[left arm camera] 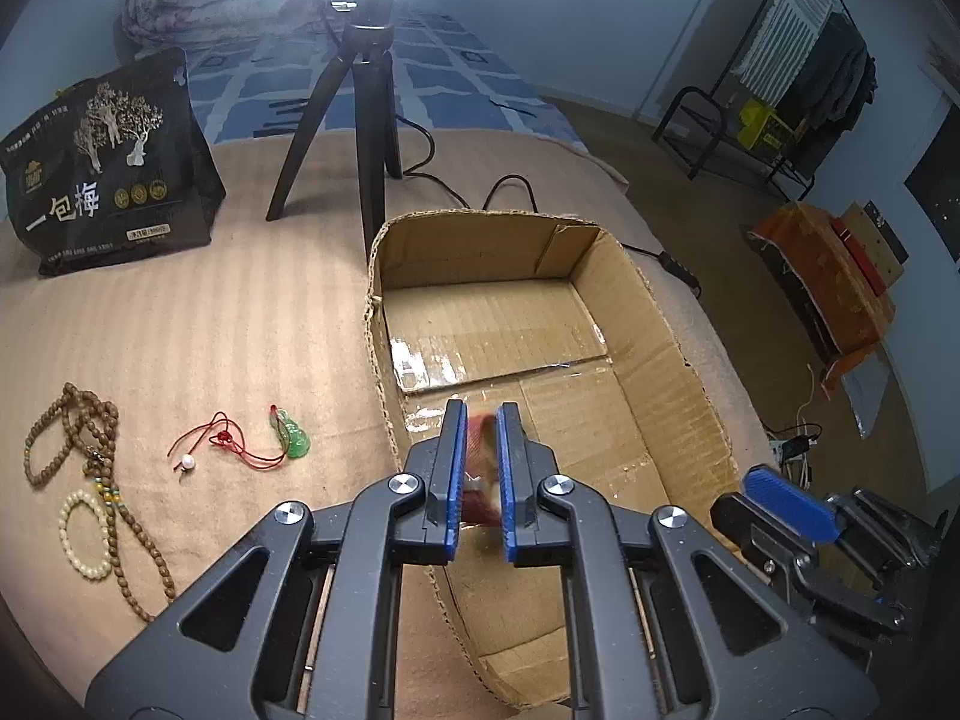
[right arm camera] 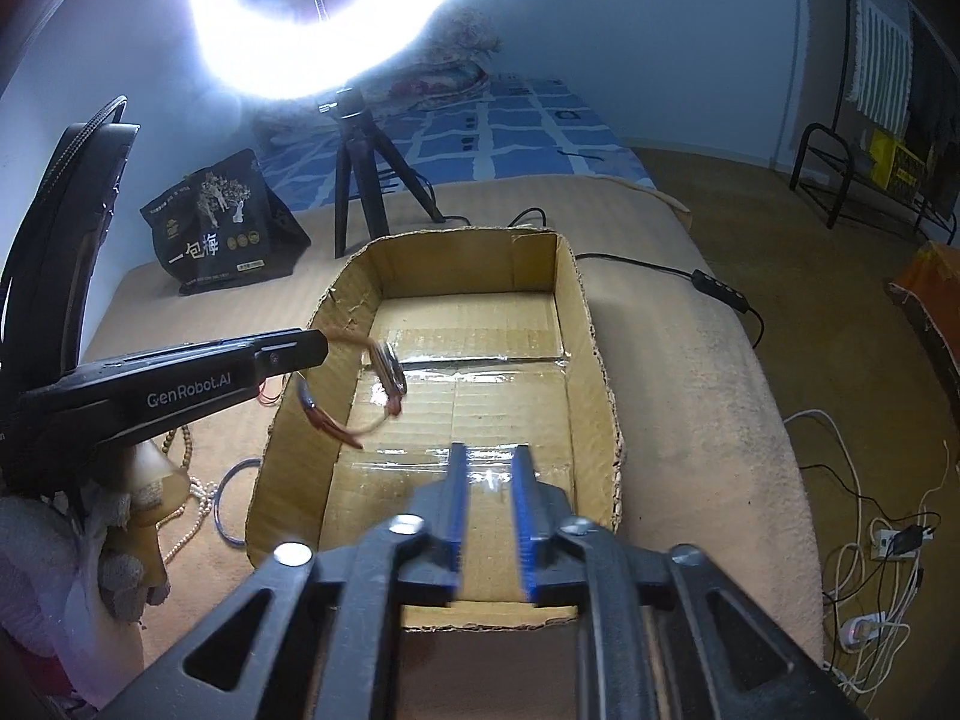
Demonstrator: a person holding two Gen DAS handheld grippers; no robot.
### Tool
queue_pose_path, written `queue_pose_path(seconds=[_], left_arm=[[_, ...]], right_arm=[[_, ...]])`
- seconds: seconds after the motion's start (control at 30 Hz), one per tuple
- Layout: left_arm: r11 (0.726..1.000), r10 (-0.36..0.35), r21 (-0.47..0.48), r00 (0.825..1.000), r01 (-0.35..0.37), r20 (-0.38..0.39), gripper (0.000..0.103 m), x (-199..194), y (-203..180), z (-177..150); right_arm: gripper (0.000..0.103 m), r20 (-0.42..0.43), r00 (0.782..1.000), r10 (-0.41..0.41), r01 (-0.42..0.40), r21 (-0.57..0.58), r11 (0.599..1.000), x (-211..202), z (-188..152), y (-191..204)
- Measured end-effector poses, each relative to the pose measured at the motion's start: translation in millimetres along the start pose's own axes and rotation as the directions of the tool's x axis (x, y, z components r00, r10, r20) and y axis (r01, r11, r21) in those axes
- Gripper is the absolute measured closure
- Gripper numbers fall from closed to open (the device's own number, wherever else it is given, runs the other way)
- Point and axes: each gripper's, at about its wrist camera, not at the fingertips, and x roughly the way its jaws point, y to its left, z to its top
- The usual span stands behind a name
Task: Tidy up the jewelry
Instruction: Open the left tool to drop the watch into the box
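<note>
1. Looking along the left gripper, we see its blue pads drawn close together on a red-brown thing that is smeared by blur.
2. From the right wrist view we make it out as what looks like a watch with a red-brown strap. It dangles from the left gripper's tip, clamped at one end of the strap.
3. The watch hangs over the open cardboard box, just inside the box's left wall and above its taped floor. We cannot tell whether the low end of the strap touches the floor.
4. The right gripper has its jaws apart with nothing between them. It points down into the near half of the same box.
5. We see the rest of the jewelry on the beige blanket, left of the box:
   - a jade-green pendant on a red cord lies nearest the box wall;
   - a small pearl lies at the cord's far end;
   - a long strand of brown beads lies further left;
   - a pale bead bracelet lies against that strand.
6. Behind them stand a black printed pouch and a black tripod, both on the blanket.
</note>
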Motion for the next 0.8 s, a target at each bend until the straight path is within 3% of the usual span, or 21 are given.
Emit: queue_pose_path(seconds=[0.07, 0.17, 0.2, 0.63, 0.8], left_arm=[[1.000, -0.001, 0.007, 1.000, 0.001, 0.001, 0.090, 0.4, -1.0, 0.9], [1.000, 0.010, 0.018, 1.000, -0.010, 0.009, 0.077, -2.5, -1.2, 0.1], [1.000, 0.013, 0.020, 1.000, -0.013, 0.012, 0.077, -3.4, -0.8, -0.6], [0.999, 0.043, 0.014, 0.999, -0.044, 0.030, 0.077, -22.6, 10.3, -4.2], [0.998, 0.055, 0.003, 0.998, -0.055, 0.039, 0.077, -32.6, 19.3, -6.3]], right_arm=[[0.074, 0.003, 1.000, -0.002, 0.002, -0.002, 1.000, -1.6, 0.4, 0.7], [0.060, 0.011, 1.000, -0.011, 0.011, -0.005, 1.000, -3.7, 0.5, 2.2], [0.055, 0.015, 1.000, -0.016, 0.016, -0.007, 1.000, -4.3, 0.9, 2.8], [0.035, 0.050, 0.998, -0.035, 0.036, -0.016, 0.999, -15.0, 2.8, 7.3], [0.031, 0.065, 0.998, -0.024, 0.026, -0.032, 0.999, -20.7, 3.3, 13.6]])
